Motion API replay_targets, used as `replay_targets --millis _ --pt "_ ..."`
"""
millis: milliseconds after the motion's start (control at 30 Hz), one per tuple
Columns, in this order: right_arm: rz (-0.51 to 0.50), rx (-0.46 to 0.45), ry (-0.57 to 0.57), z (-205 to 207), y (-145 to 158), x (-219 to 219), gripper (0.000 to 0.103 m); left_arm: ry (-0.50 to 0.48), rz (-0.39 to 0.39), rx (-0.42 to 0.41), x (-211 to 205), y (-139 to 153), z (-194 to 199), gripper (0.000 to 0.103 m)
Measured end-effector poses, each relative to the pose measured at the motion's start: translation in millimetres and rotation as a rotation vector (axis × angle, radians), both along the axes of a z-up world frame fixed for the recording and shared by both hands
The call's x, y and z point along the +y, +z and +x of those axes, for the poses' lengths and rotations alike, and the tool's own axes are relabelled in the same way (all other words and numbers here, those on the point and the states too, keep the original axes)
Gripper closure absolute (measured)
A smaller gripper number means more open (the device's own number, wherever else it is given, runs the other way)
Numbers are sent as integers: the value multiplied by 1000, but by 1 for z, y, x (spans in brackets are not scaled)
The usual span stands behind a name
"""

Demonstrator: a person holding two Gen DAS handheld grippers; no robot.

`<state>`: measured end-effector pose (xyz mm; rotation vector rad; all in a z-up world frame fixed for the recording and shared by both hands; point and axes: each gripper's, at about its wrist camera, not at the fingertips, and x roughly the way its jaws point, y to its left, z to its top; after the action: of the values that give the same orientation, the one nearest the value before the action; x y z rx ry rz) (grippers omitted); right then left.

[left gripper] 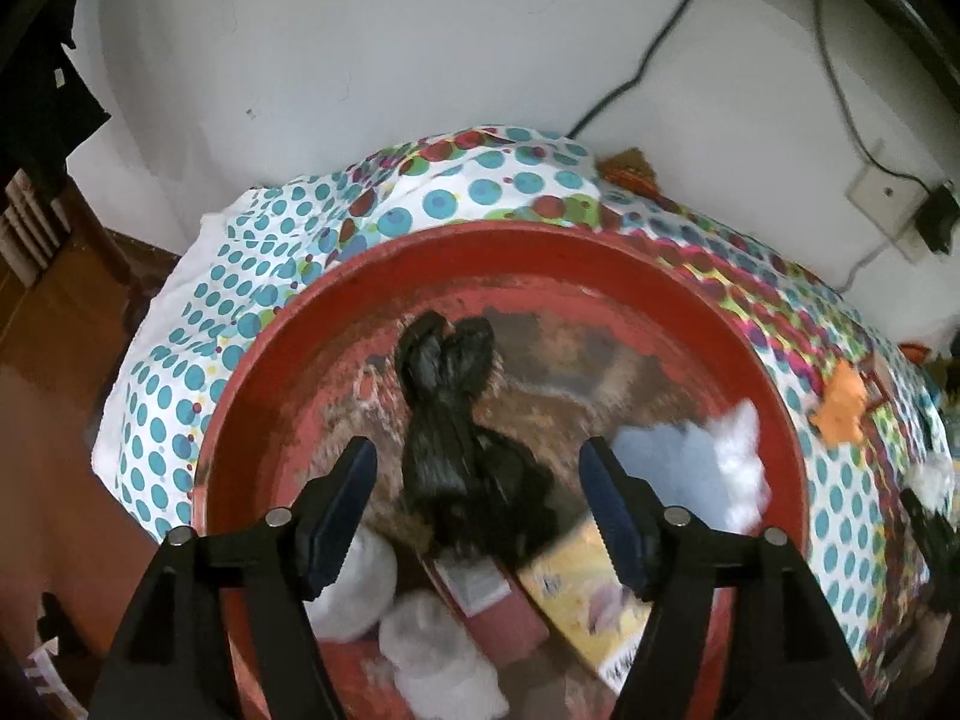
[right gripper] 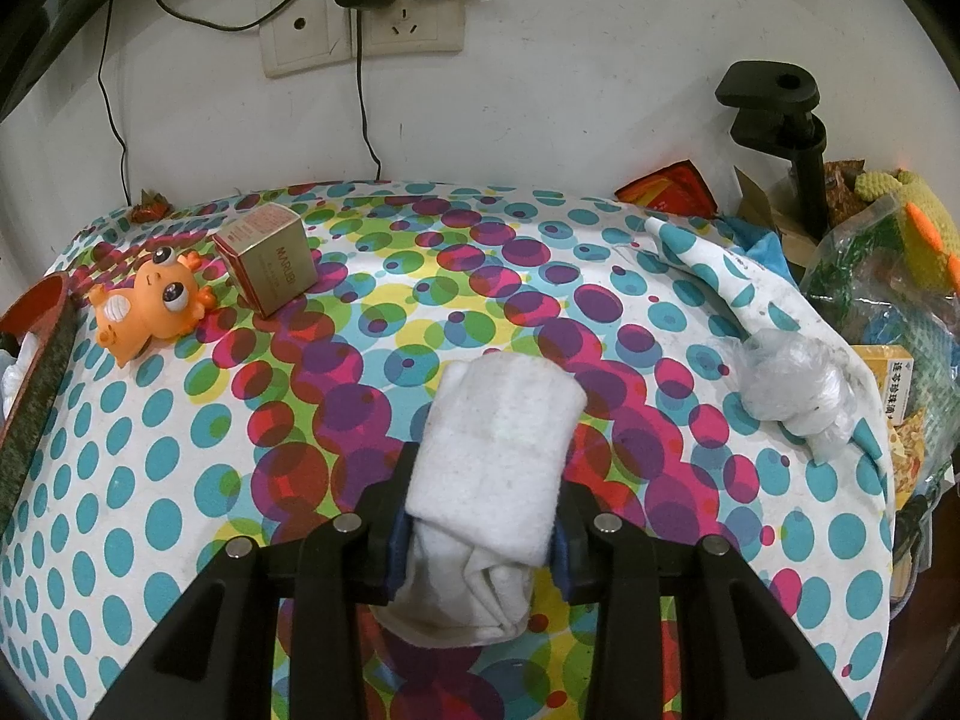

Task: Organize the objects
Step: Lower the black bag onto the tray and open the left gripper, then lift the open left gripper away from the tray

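In the left wrist view a red basin [left gripper: 480,246] sits on a dotted cloth. Inside it lie a knotted black bag [left gripper: 450,396], white wads [left gripper: 720,462], a yellow box [left gripper: 588,594] and a pink box [left gripper: 492,600]. My left gripper [left gripper: 477,456] hangs open above the black bag, its pads clear of it. In the right wrist view my right gripper [right gripper: 486,498] is shut on a rolled white cloth [right gripper: 504,414], held just above the dotted tablecloth [right gripper: 180,510].
An orange toy [right gripper: 150,306] and a gold box [right gripper: 270,258] lie at the back left, near the basin's rim [right gripper: 36,360]. A knotted clear bag [right gripper: 792,396] sits at the right. Bags and boxes [right gripper: 888,276] and a black clamp [right gripper: 774,102] crowd the far right. Cables hang on the wall.
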<state>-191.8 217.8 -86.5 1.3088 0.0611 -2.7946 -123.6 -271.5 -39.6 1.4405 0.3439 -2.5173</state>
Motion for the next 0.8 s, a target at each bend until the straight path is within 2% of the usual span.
replay_targets --millis 167,267,333,500,800 --pt "19 0 1 0 0 -2 66 -5 6 15 8 2 28 35" --pt "28 0 2 0 0 -3 66 16 6 35 9 4 49 29" --pt "39 1 3 0 -1 -4 66 30 -13 49 9 7 62 18" --pt "56 1 5 0 -1 -6 66 62 -88 79 11 12 94 15" --pt "58 2 4 0 -1 -6 66 90 -167 96 15 10 134 11"
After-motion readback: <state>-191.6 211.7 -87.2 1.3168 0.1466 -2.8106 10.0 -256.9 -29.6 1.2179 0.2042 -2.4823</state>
